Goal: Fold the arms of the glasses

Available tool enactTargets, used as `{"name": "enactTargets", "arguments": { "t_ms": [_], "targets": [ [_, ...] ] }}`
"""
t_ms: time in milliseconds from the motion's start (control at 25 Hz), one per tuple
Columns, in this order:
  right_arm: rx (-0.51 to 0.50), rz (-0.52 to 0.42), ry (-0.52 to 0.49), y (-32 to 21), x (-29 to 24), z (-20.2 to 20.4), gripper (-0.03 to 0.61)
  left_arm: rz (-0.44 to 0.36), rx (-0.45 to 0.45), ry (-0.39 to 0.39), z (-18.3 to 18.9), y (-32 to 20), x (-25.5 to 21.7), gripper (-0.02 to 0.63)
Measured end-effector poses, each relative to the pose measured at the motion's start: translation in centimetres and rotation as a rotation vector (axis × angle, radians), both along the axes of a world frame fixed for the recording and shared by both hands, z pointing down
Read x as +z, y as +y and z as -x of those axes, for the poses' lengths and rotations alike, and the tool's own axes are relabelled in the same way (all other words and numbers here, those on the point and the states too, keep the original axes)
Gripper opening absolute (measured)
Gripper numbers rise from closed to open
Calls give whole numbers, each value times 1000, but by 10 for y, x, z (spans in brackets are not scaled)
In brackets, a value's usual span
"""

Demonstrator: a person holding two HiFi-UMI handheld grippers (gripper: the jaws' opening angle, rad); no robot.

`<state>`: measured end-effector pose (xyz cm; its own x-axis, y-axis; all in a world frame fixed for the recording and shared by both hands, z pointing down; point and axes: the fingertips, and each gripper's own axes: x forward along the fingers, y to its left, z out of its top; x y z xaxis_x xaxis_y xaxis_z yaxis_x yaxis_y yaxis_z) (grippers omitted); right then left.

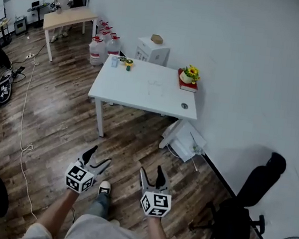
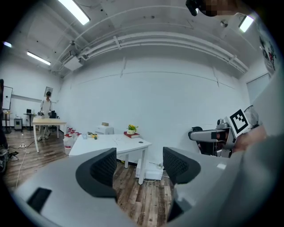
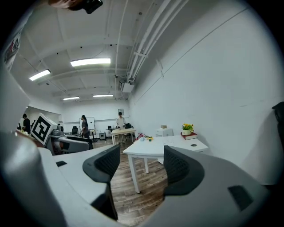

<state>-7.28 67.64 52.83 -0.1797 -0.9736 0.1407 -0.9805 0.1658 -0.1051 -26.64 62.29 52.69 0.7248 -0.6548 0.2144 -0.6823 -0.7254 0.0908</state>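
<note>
A white table stands a few steps ahead of me on the wooden floor. Near its middle lies a faint thin-lined shape, too small to tell whether it is the glasses. My left gripper and right gripper hang low over the floor, well short of the table, both open and empty. In the left gripper view the open left gripper frames the table. In the right gripper view the right gripper is also open, with the table beyond it.
On the table are a flower pot on a red book, a small cup and small green-yellow items. A white cabinet and water bottles stand behind. A black office chair is at right, a cable at left.
</note>
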Motion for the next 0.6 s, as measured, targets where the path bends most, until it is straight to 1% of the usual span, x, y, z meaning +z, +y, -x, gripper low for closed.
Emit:
{"name": "enactTargets", "arguments": {
  "t_ms": [120, 280, 480, 600],
  "targets": [
    [19, -1, 8, -50, -4, -6, 296, -7, 28, -3, -10, -50, 0, 310],
    [47, 6, 11, -126, -15, -10, 297, -10, 68, -5, -18, -133, -9, 310],
    [95, -2, 9, -202, -20, -9, 293, -12, 111, -5, -16, -217, -15, 310],
    [114, 1, 8, -238, -20, -6, 291, -10, 126, -7, -12, -257, -14, 310]
  ]
}}
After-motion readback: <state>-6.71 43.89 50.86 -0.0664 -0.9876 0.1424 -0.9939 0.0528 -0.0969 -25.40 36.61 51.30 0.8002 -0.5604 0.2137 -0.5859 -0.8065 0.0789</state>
